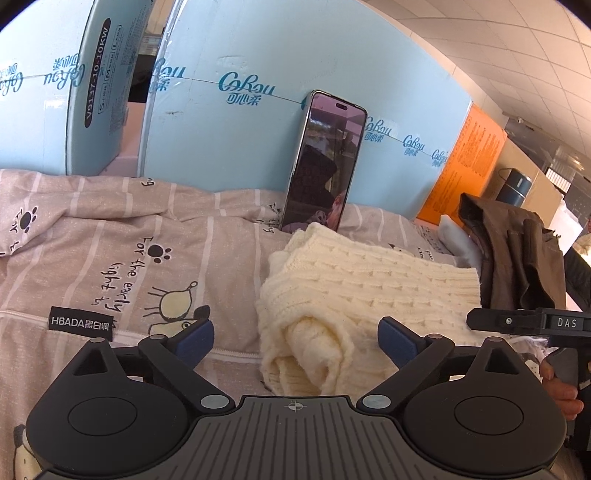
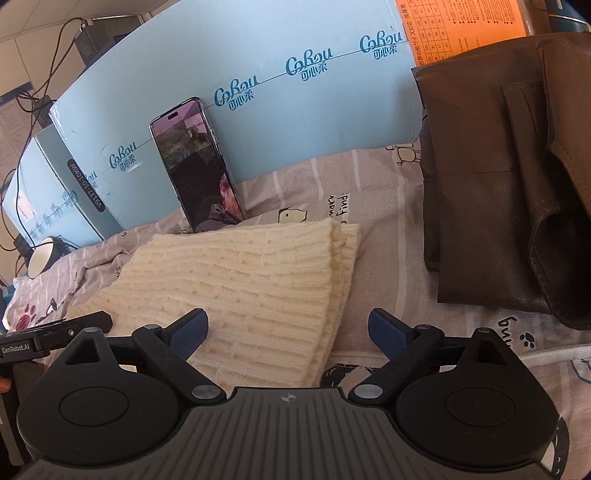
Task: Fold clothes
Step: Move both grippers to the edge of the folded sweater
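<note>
A cream knitted sweater [image 1: 354, 295] lay folded on the patterned bedspread [image 1: 110, 236], and everything else in the room seemed arranged around it. Just behind the sweater a phone [image 1: 321, 162] stood upright, leaning against a pale blue carton [image 1: 258, 110]; its lower edge was hidden by the knit. To the right of the sweater, apart from it, a brown leather garment [image 2: 491, 177] sat folded on the same bedspread, with an orange box [image 2: 461, 26] behind it. Far off to the sweater's left a white cup [image 2: 40, 254] lay near the edge of the bedding. The left gripper [image 1: 295, 339] hovered over the sweater's rolled near end, its blue-padded tongs spread wide on either side of the knit and holding nothing. The right gripper [image 2: 288, 330] was likewise spread, one pad over the sweater's near right corner and the other over bare bedspread, pinching nothing. Whether either pad actually touched the wool I could not tell. A small black label [image 1: 81, 323] showed on the bedspread left of the sweater.
</note>
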